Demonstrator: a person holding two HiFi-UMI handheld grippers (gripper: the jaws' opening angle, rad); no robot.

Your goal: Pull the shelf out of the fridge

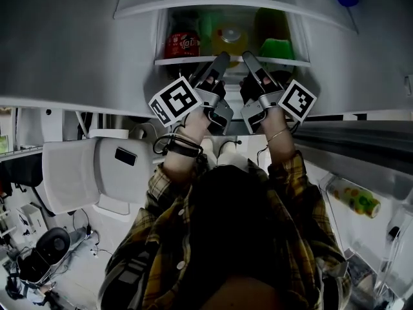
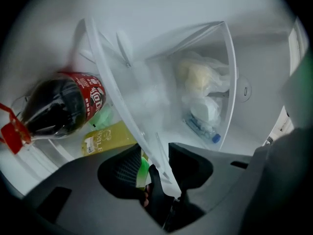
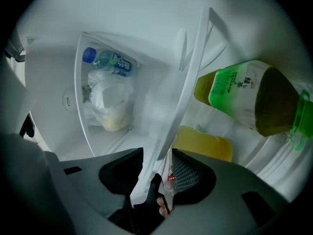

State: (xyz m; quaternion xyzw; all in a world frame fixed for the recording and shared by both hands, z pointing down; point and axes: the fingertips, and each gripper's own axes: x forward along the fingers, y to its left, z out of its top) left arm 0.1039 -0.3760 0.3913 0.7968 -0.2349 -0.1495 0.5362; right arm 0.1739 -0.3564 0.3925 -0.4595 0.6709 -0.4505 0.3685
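Note:
The white-edged glass fridge shelf (image 1: 187, 61) carries a red-labelled cola bottle (image 1: 182, 44), a yellow drink bottle (image 1: 229, 39) and a green tea bottle (image 1: 274, 41). My left gripper (image 1: 221, 62) and right gripper (image 1: 250, 61) both reach to its front edge. In the left gripper view the shelf edge (image 2: 122, 97) runs between the spread jaws of the left gripper (image 2: 156, 165), with a gap beside it. In the right gripper view the shelf edge (image 3: 188, 87) likewise passes between the right gripper's (image 3: 157, 168) open jaws. The cola bottle (image 2: 58, 106) and the tea bottle (image 3: 249, 99) lie above the shelf.
Under the shelf a clear drawer (image 2: 230, 67) holds bagged food (image 2: 198, 80) and a blue-capped water bottle (image 3: 105, 60). Another shelf (image 1: 213, 2) spans the fridge above. The open door at right has a bottle (image 1: 353, 197) in its bin. A white panel (image 1: 71, 173) stands at left.

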